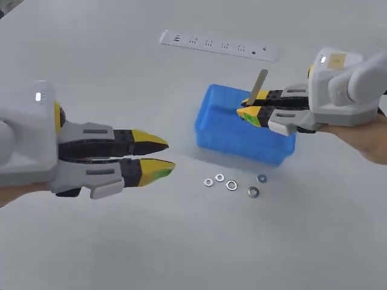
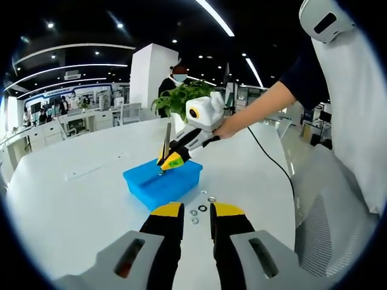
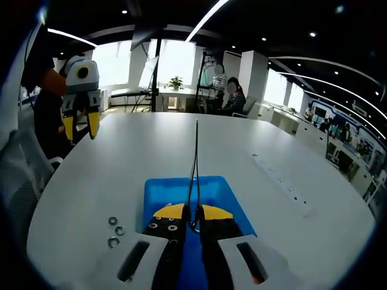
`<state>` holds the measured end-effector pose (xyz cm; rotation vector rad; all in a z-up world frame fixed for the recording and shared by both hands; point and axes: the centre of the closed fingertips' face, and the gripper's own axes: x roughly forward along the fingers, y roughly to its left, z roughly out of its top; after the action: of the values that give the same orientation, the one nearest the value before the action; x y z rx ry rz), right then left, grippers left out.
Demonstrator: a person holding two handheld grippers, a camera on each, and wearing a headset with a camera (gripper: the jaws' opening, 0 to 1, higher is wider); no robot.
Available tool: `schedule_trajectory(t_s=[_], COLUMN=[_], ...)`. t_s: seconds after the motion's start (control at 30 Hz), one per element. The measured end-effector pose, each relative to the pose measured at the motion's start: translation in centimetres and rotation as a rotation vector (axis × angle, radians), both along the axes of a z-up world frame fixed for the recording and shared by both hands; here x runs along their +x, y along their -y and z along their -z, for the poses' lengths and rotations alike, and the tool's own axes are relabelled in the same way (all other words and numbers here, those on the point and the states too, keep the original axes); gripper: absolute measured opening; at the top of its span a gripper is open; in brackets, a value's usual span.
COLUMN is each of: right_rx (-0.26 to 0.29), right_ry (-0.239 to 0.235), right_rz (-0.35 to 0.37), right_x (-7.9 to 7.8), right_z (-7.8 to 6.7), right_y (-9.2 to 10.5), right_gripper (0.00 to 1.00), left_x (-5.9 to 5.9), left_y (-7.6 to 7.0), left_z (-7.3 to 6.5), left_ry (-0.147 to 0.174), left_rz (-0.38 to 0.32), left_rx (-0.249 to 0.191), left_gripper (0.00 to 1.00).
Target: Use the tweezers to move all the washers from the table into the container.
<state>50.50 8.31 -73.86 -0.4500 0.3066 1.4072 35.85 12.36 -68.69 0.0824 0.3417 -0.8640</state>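
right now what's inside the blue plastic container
The blue plastic container shows bare blue floor where visible. The right gripper, shut on the metal tweezers, covers part of it, hiding whatever lies beneath.

White table (image 1: 91, 241), blue container (image 1: 242, 145), 5 washers (image 1: 231, 185) just beside it, power strip (image 1: 217, 46) behind

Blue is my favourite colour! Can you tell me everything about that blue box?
The blue box is a shallow, open-topped rectangle with rounded corners, plastic by its look. It sits flat on the pale grey table. The right gripper, shut on the tweezers, hangs over its far right part; whether they touch it is unclear. A few small washers lie on the table just in front, apart from it.
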Motion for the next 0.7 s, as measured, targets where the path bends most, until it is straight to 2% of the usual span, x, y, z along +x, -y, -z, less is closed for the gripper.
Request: schedule_trajectory(t_s=[0.07,0.23,0.33,0.4,0.47,0.53,0.7], right_rx=[-0.007,-0.015,-0.024,-0.026,-0.029,-0.028,-0.038], right_ry=[-0.005,-0.022,-0.025,-0.027,-0.026,-0.03,-0.035], right_rz=[0.001,-0.003,-0.007,-0.01,-0.012,-0.01,-0.013], right_x=[0.0,0.0,-0.2,-0.3,-0.3,-0.2,-0.2], right_z=[0.5,1.5,2.1,2.2,2.3,2.4,2.8], right_y=[-0.1,-0.4,-0.4,-0.3,-0.2,-0.2,0.1], right_gripper=[0.09,0.09,0.09,0.09,0.09,0.09,0.09], left_x=[0.0,-0.1,0.0,0.0,0.1,0.3,0.5], left_y=[-0.1,-0.1,0.1,0.2,0.4,0.6,0.6], left_z=[0.3,0.6,0.3,0.2,0.2,0.4,0.6], left_ry=[-0.005,-0.022,-0.032,-0.028,-0.033,-0.036,-0.042], left_rz=[-0.003,-0.005,-0.007,-0.009,-0.01,-0.017,-0.032], left_rx=[0.009,-0.009,-0.05,-0.054,-0.06,-0.056,-0.038], left_gripper=[0.21,0.24,0.31,0.34,0.44,0.53,0.65])
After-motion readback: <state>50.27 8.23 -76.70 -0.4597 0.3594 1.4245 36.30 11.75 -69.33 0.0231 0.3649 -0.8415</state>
